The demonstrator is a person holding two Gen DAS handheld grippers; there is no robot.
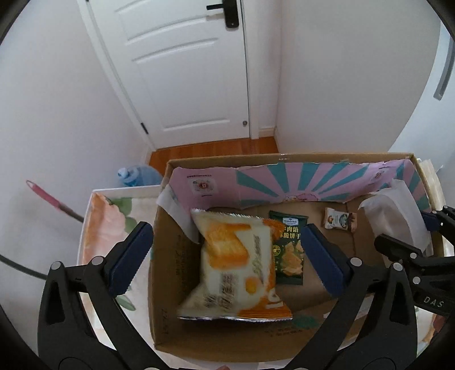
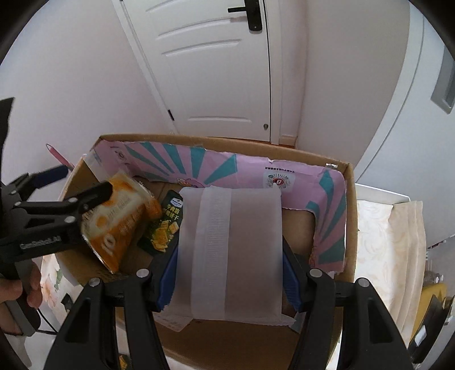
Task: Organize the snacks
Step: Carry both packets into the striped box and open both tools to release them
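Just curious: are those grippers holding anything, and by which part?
Right gripper clamps the white packet by its side edges. Left gripper holds nothing.

A home, by the look of a hallway corner: a white panelled door [image 1: 184,65] with a black lever handle [image 1: 227,12], plain white walls, wood floor [image 1: 213,148] and a skirting board. A big water bottle [image 1: 136,176] stands by the wall, and a floral cloth [image 1: 108,222] covers the desk.

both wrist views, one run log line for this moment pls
left gripper: open, orange snack bag loose | right gripper: shut on white packet | over cardboard box
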